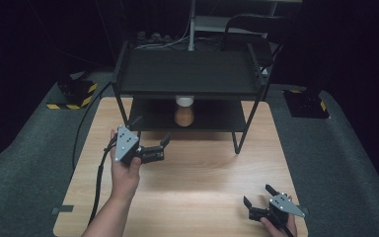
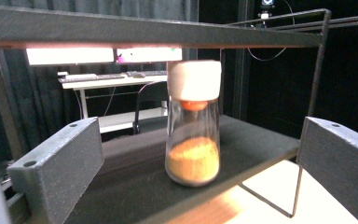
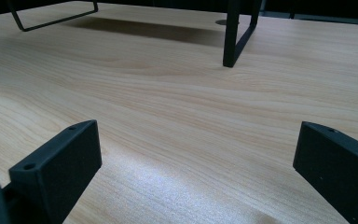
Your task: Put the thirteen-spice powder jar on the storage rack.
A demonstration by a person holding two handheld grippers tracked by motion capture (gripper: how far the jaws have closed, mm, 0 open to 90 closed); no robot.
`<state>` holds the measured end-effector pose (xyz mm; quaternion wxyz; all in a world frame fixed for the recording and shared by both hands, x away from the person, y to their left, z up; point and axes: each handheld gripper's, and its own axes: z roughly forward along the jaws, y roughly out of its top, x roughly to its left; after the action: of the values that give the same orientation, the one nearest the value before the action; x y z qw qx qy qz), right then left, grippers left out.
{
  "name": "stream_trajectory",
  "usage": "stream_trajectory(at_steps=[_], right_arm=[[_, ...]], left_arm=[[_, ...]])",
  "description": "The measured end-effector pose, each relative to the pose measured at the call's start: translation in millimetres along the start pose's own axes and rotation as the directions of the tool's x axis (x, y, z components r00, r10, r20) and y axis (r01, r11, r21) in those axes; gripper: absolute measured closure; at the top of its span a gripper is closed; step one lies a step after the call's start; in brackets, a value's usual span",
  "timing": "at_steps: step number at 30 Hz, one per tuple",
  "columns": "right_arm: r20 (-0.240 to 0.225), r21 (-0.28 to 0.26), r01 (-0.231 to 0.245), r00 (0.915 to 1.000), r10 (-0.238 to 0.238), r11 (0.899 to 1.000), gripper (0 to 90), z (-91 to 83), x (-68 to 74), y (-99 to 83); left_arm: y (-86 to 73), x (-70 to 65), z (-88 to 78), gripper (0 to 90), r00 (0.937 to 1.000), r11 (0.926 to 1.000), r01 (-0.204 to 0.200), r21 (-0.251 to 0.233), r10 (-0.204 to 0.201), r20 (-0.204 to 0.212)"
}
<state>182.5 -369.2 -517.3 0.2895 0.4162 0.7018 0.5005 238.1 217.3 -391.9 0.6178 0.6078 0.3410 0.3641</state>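
A glass jar (image 1: 184, 111) with a white cap and orange-brown powder stands upright on the lower shelf of a black wire rack (image 1: 187, 74). My left gripper (image 1: 152, 130) is held just in front of that shelf, to the jar's left, open and pointing at it. In the left gripper view the jar (image 2: 193, 140) stands centred beyond the gripper (image 2: 199, 140), a short way ahead of the spread jaws and apart from them. My right gripper (image 1: 257, 195) rests low near the table's front right corner, open, with bare wood between its fingers (image 3: 60, 163).
The rack stands on a light wooden table (image 1: 202, 177), its top shelf (image 1: 187, 71) bare. A rack leg (image 3: 235, 37) rises ahead of the right gripper. Grey carpet (image 1: 24, 163) surrounds the table; a black cable (image 1: 98, 182) trails from the left gripper.
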Motion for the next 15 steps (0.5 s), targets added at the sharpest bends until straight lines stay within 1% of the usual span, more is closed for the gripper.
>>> stream_trajectory(at_steps=[4, 7, 12, 15], right_arm=[[0.002, 0.001, 0.001, 1.0000, -0.001, 1.000, 0.3, 0.1, 0.3, 0.2], [0.003, 0.002, 0.001, 1.0000, -0.001, 1.000, 0.3, 0.1, 0.6, 0.3], [0.004, 0.001, 0.002, 1.0000, -0.002, 1.000, 0.3, 0.0, 0.8, 0.1], [0.004, 0.001, 0.003, 1.0000, -0.003, 1.000, 0.3, 0.0, 1.0, 0.1]], left_arm=[[-9.8, 0.1, -13.7, 0.3, 0.9998, 0.9999, -0.015, -0.003, 0.015, 0.009], [-16.8, -2.3, -23.4, 0.3, 0.9996, 0.9996, -0.028, -0.006, 0.028, 0.001], [-30.5, -2.0, -39.3, 0.3, 0.9998, 0.9998, -0.018, -0.002, 0.018, 0.004], [-40.4, -2.0, -48.6, 0.3, 0.9997, 0.9996, -0.026, 0.008, 0.026, -0.005]])
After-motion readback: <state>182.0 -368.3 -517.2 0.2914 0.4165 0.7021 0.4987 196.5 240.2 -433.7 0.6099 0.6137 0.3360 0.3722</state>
